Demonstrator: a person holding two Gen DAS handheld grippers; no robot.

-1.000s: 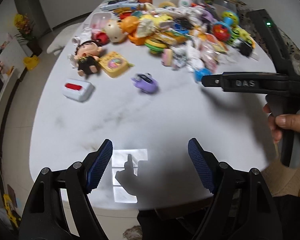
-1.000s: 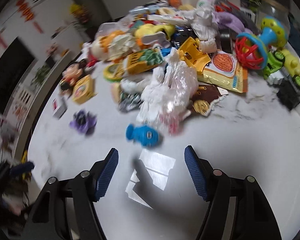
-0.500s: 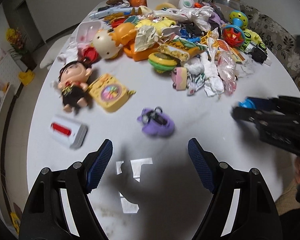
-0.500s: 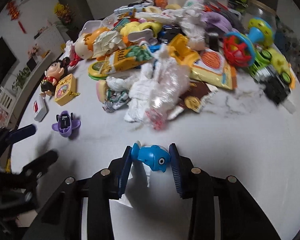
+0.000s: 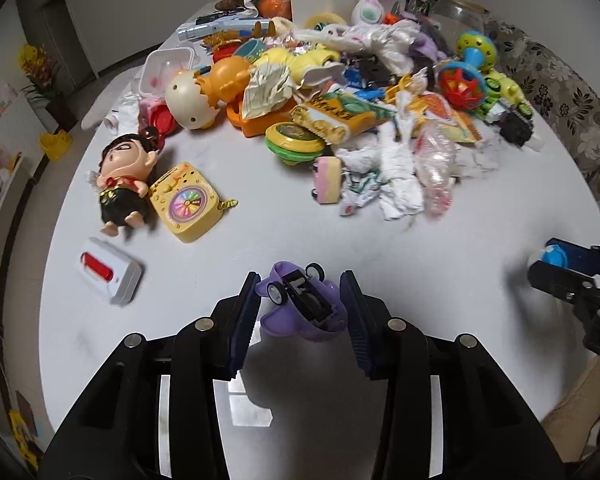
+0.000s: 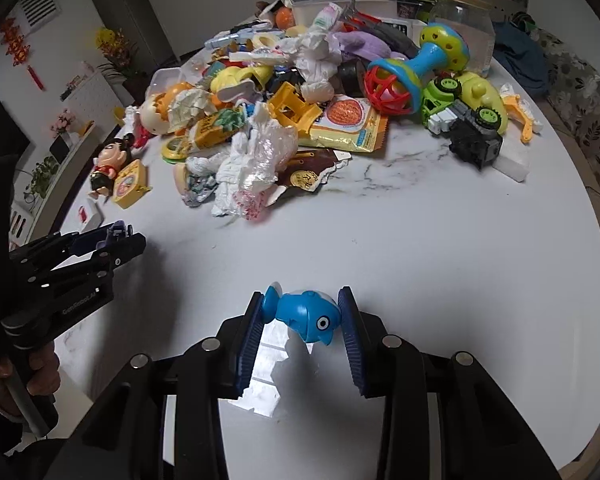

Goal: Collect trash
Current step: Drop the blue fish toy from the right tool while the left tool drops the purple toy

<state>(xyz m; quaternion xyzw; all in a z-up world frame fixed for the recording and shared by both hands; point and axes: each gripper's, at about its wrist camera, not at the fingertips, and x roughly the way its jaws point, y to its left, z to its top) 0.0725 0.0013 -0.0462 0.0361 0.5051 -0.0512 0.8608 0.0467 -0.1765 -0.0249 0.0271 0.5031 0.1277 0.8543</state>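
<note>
Left gripper point(image 5: 299, 306): pads pinching a purple toy car point(image 5: 302, 306), which lies wheels-up with its gear housing exposed. Grip is across the body's width, prob. because that is the narrowest span the pads can bracket. Cannot tell whether the car is lifted or resting on the table point(image 5: 440, 264).

Right gripper point(image 6: 303, 318): pads pinching a blue fish toy point(image 6: 306, 314) from both flanks, eye side facing the camera. It looks slightly clear of the tabletop, judging by the shadow beneath; not certain.

Both held items are toys, not refuse. Judgement: the 2 toys sat apart from the main heap, nearest the person, so they are likely being cleared 1st to open access to the waste.

Actual trash is untouched in the pile at mid-table: crumpled white tissue point(image 5: 396, 168), clear plastic wrap point(image 6: 266, 152), yellow snack packet point(image 6: 346, 122), brown torn wrapper point(image 6: 308, 174). All are mixed w/ toys, touching or overlapping.

No bin or bag visible in either view. Task progress est. early; no waste collected yet.
</note>
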